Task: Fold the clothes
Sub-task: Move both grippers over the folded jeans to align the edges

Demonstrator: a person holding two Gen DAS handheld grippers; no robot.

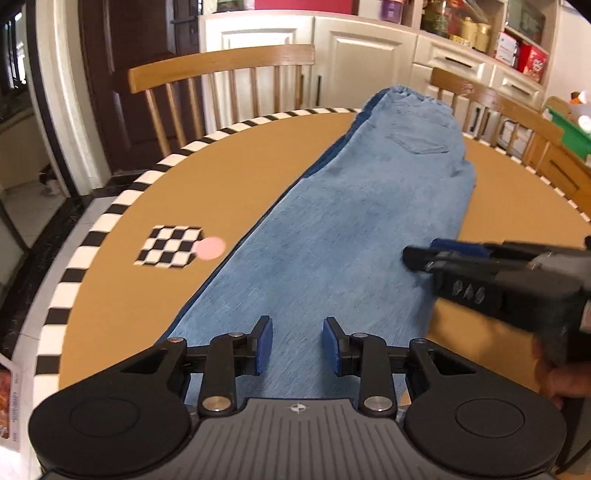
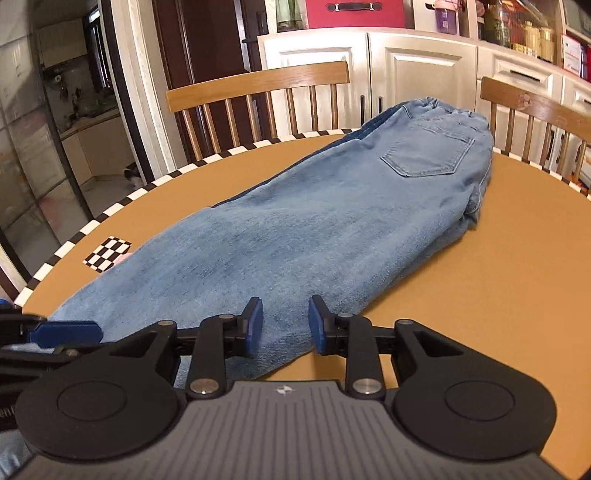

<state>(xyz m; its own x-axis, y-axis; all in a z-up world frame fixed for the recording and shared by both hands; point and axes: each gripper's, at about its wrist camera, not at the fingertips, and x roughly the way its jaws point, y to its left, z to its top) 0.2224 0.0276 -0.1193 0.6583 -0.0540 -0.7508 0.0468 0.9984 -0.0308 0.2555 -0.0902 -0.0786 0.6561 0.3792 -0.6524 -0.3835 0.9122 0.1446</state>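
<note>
One round table (image 1: 122,295) with a checkered rim carries folded jeans (image 2: 295,236) stretching from its far edge to its near edge, where the left gripper (image 1: 297,345) and right gripper (image 2: 285,325) hover over the hem, jaws apart, gripping nothing.

A home dining room: wooden spindle-back chairs (image 2: 258,92) stand behind the round counter (image 2: 498,258), with cream cabinets (image 2: 417,66) and shelved tins (image 1: 472,31) behind the chairs.
</note>
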